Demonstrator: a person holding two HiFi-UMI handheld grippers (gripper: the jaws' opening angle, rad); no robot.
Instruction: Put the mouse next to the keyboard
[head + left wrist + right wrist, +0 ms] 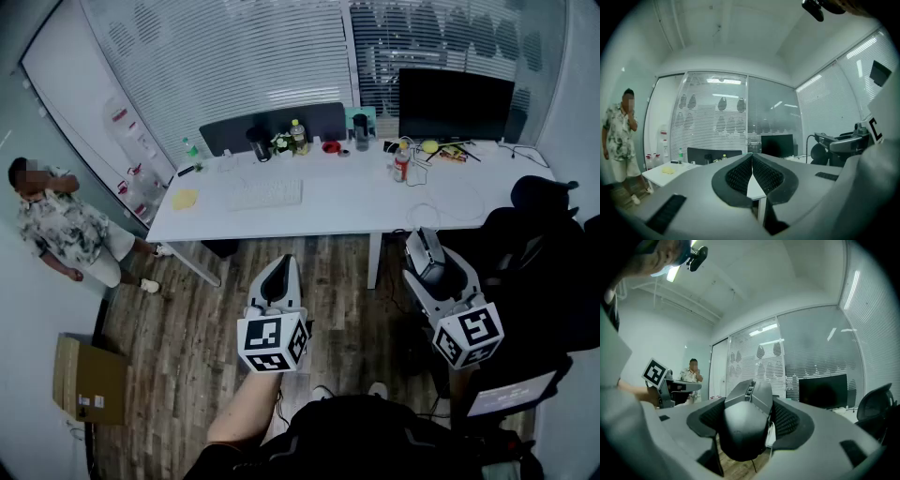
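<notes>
A dark grey mouse (746, 420) sits between the pads of my right gripper (749, 414), which is shut on it and holds it in the air. In the head view the right gripper (424, 246) hangs above the wooden floor, in front of the desk's right half, with the mouse (428, 255) in its jaws. The white keyboard (265, 194) lies on the left half of the white desk (337, 202), well ahead of both grippers. My left gripper (278, 270) is shut and holds nothing; in its own view the left gripper (752, 174) shows its pads closed together.
A black monitor (455, 103), a red bottle (402, 161), cups and small items stand along the desk's back. A yellow cloth (185, 198) lies left of the keyboard. A black chair (544, 244) is at the right. A person (56, 230) and a cardboard box (89, 380) are at the left.
</notes>
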